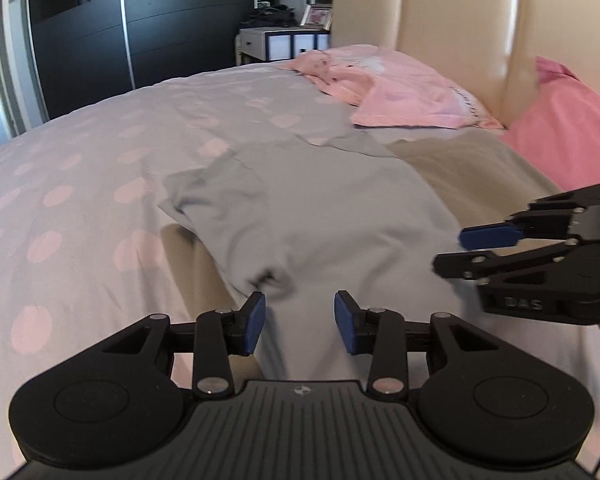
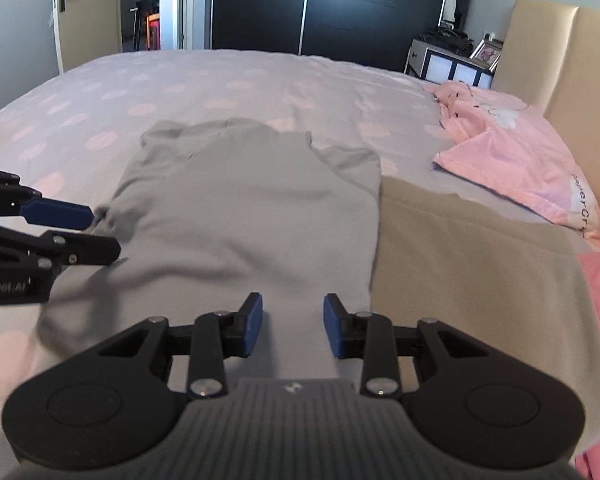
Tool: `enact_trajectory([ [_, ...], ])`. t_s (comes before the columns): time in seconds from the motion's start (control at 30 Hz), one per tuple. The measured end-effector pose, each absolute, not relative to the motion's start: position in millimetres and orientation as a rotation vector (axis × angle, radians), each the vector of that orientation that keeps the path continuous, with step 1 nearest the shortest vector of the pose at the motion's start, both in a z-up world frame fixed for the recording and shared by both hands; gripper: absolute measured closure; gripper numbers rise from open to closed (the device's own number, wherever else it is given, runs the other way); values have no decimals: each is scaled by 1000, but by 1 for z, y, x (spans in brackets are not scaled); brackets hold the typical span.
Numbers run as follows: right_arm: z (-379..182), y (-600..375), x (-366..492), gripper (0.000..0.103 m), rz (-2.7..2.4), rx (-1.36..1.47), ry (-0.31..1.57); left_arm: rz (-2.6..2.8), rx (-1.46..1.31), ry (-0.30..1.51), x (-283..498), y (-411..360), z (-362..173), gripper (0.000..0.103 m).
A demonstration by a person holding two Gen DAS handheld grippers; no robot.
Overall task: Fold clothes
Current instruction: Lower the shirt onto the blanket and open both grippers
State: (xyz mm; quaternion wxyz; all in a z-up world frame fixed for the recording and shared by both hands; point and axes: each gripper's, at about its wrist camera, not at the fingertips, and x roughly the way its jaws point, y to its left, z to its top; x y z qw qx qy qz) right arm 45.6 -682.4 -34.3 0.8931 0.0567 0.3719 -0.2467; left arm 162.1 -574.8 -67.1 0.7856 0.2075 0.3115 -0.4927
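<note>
Here, soft grey shirt (image 2: 252, 216), limp on dotted duvet (image 2: 180, 80), both tongs (image 1: 300, 322) (image 2: 293, 324) spread, empty.

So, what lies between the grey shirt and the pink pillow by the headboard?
A beige cloth lies there, flat on the bed, beside the grey shirt and reaching toward the pink pillow. The right wrist view shows it best.

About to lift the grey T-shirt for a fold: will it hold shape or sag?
Likely floppy: the grey T-shirt lies limp, wrinkling near the left gripper. It looks thin, so probably light. Pushed, it may bunch on the spotted duvet rather than slide.
</note>
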Motion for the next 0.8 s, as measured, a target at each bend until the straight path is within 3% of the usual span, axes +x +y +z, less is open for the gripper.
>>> enact_trajectory([
  [0.37, -64, -658, 25, 62, -537, 107, 822, -996, 473, 724, 152, -571, -100, 67],
  [0.53, -59, -656, 21, 61, -561, 130, 814, -989, 456, 742, 147, -561, -88, 66],
  [0.8, -41, -632, -5, 57, -585, 187, 821, -992, 417, 720, 116, -522, -56, 56],
])
